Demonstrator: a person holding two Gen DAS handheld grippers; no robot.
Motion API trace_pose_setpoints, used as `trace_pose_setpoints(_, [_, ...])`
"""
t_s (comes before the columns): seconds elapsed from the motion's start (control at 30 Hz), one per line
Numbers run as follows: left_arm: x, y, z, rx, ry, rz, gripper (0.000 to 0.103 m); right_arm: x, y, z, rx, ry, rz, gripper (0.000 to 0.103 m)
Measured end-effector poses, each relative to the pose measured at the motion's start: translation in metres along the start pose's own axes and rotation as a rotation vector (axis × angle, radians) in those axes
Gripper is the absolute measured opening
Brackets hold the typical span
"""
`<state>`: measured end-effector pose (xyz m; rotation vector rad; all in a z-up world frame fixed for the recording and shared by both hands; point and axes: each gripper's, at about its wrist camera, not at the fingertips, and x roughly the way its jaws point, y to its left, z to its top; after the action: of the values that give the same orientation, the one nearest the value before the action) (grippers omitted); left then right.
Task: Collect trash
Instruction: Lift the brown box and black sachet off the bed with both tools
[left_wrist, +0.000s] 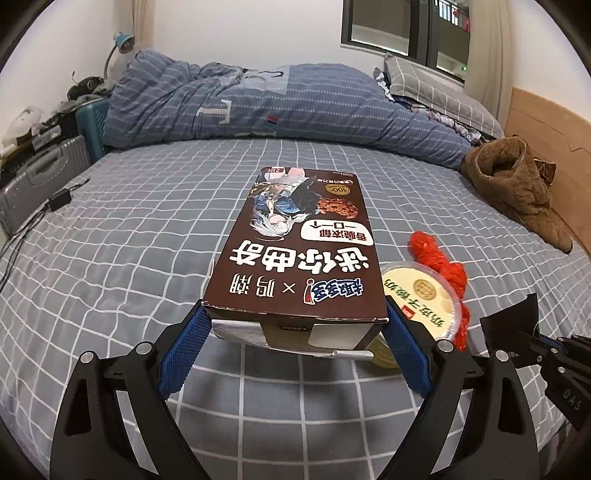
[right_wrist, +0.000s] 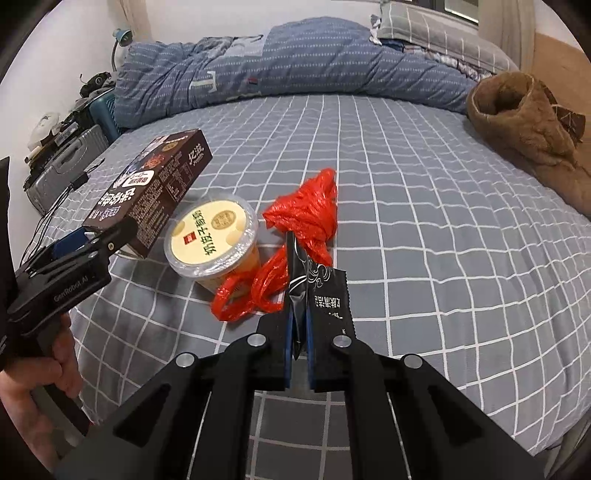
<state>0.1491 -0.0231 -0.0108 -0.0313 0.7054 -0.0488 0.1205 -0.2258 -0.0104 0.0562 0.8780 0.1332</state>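
Left gripper (left_wrist: 295, 325) clamps brown cookie box (left_wrist: 295, 243), tilted off checked sheet (left_wrist: 147, 221) | right gripper (right_wrist: 300, 325) pinches black wrapper (right_wrist: 325, 295) | "GenRobot.AI" on left gripper body.

— How many pieces of trash do you count on the bed?

— Four: one brown cookie box (left_wrist: 295, 251), one lidded yellow cup (right_wrist: 211, 236), one red plastic bag (right_wrist: 303, 218) and one black wrapper (right_wrist: 325, 295).

— And grippers?

— Two, one left gripper (left_wrist: 295, 325) and one right gripper (right_wrist: 299, 332) (each with two blue-padded fingers, so four fingers in all).

— Bedding?

— One blue striped quilt (left_wrist: 258, 107) and one grey checked pillow (left_wrist: 436, 92). One brown garment (left_wrist: 517, 184) as well.

— Anything beside the bed?

— One blue lamp (left_wrist: 122, 40), one grey suitcase (left_wrist: 40, 184) and one teal crate (left_wrist: 92, 125). One hand (right_wrist: 33, 398) shows too.
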Motion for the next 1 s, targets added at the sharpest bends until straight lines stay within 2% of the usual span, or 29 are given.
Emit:
trace_pose_setpoints(0.4, [-0.037, -0.005, -0.007, -0.021, -0.002, -0.005, 0.088, -0.033, 0.009, -0.005, -0.035, -0.063, -0.008, 0.005])
trace_pose_setpoints(1.0, [-0.074, -0.015, -0.030, -0.003, 0.010, -0.006, 0.088, -0.067, 0.016, -0.024, -0.055, -0.100, -0.008, 0.005])
